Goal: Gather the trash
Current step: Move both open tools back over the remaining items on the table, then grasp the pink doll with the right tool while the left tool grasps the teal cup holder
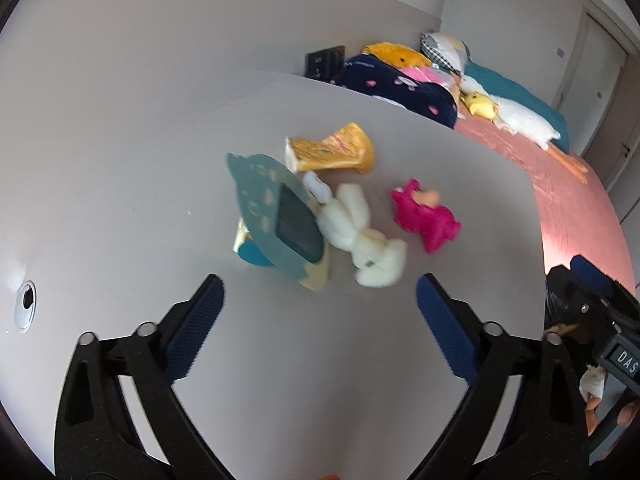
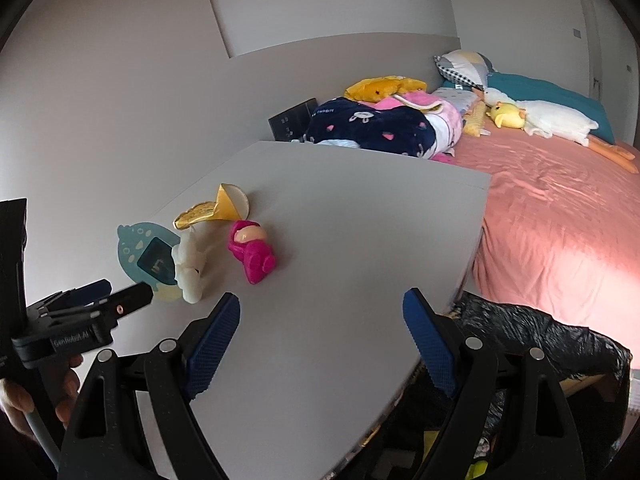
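On the white table (image 1: 160, 184) lie a teal card package with a dark window (image 1: 276, 216), a yellow wrapper (image 1: 332, 150), a white plush toy (image 1: 360, 236) and a pink toy figure (image 1: 426, 214). My left gripper (image 1: 320, 300) is open and empty, just short of the card package and plush. In the right wrist view the same items show at the left: card (image 2: 146, 254), wrapper (image 2: 216, 208), plush (image 2: 190, 266), pink figure (image 2: 252, 250). My right gripper (image 2: 320, 320) is open and empty over the table's near right part.
A black trash bag (image 2: 532, 332) hangs open below the table's right edge. A bed with a pink sheet (image 2: 560, 220), a navy blanket (image 2: 372, 126) and plush toys stands beyond the table. A cable hole (image 1: 26, 304) sits at the table's left.
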{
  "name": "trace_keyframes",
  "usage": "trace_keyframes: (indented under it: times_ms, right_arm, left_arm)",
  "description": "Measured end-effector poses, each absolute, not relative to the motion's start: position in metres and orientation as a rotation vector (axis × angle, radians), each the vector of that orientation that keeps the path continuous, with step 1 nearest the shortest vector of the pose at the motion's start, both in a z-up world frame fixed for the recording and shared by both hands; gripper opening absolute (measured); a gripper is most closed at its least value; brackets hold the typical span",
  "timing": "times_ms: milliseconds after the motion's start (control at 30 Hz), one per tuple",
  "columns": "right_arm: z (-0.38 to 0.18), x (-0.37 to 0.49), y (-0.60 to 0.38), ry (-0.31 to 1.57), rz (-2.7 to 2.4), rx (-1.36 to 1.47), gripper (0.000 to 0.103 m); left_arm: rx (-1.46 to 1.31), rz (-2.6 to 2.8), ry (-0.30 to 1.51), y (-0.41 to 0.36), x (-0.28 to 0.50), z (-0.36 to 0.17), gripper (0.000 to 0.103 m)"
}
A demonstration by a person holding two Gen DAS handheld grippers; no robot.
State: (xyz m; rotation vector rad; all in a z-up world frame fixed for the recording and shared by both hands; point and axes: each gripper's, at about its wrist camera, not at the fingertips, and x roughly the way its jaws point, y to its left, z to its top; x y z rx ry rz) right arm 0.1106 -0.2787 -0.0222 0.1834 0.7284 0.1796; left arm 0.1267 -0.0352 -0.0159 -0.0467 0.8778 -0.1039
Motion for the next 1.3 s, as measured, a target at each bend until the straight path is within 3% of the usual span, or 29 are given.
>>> trace_keyframes:
  times_ms: [233,933,1067,1133,1233,1267,1300]
  right_arm:
    - [-0.026,0.13,-0.262,0.744,0.206,0.168,0.084]
    - [-0.041,0.206,-0.201,0.829,0.267,0.061,0.084]
    - [-0.046,0.215,-0.192,0.855,0.274,0.016,0.072]
    - [-0.05,0.219,-0.188,0.869,0.278,0.0,0.067]
    - [-0.057,0.223,-0.184,0.895,0.281,-0.018,0.054]
    - [-0.058,0.223,-0.183,0.9,0.285,-0.021,0.044]
    - [-0.059,0.222,-0.182,0.896,0.279,-0.026,0.044]
  left_arm:
    - [-0.072,-0.085,0.89,-0.02,0.142,-0.021,0.078]
    - [-0.144,-0.085,0.972,0.007,0.183,-0.054,0.078]
    - [-0.133,-0.081,0.961,0.006,0.181,-0.055,0.077]
    - [-0.129,-0.082,0.955,0.005,0.181,-0.055,0.069]
    - [-0.129,-0.088,0.946,0.005,0.179,-0.055,0.062]
    - [-0.132,-0.088,0.94,0.005,0.179,-0.055,0.062]
    - [-0.133,-0.088,0.936,0.005,0.178,-0.055,0.062]
